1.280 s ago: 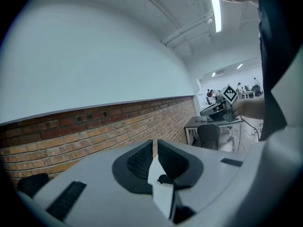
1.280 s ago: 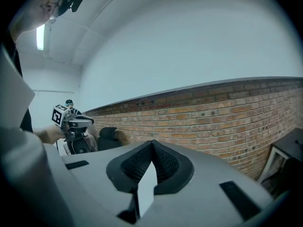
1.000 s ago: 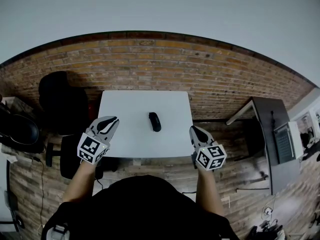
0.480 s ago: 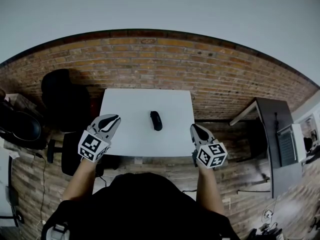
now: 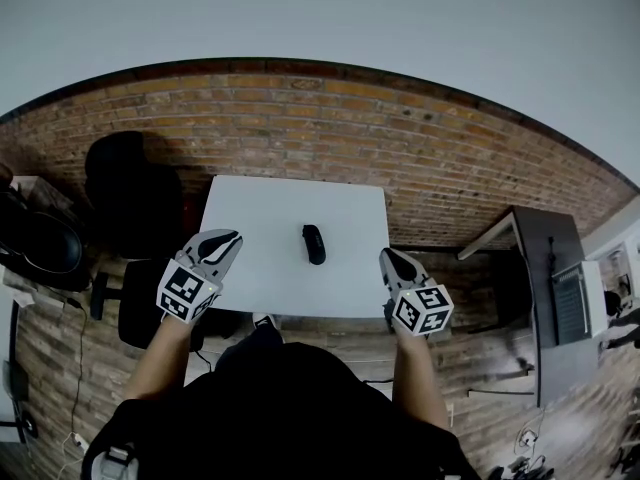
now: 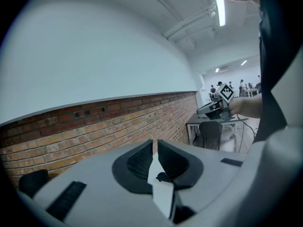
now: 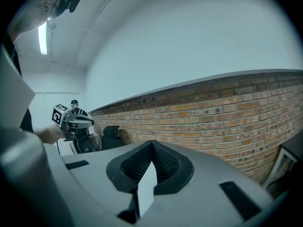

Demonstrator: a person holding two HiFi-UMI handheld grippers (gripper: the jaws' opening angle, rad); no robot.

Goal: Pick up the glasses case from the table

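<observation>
A black glasses case (image 5: pixel 314 244) lies on the white table (image 5: pixel 260 218), right of its middle. My left gripper (image 5: pixel 218 245) hovers over the table's near left edge, apart from the case, with its jaws a narrow slit apart and nothing between them. Through that slit in the left gripper view (image 6: pixel 155 142) the case (image 6: pixel 163 177) shows as a small dark shape far ahead. My right gripper (image 5: pixel 391 262) hangs off the table's near right corner, shut and empty. In the right gripper view (image 7: pixel 152 142) its pads meet at the tips and the case is hidden.
A black office chair (image 5: pixel 125 203) stands left of the table and another dark seat (image 5: pixel 148 313) below its left edge. A dark desk (image 5: pixel 545 268) is at the right. A brick wall (image 5: pixel 400 148) runs behind the table.
Both grippers and the case keep their places. Only the head view has shifted slightly.
</observation>
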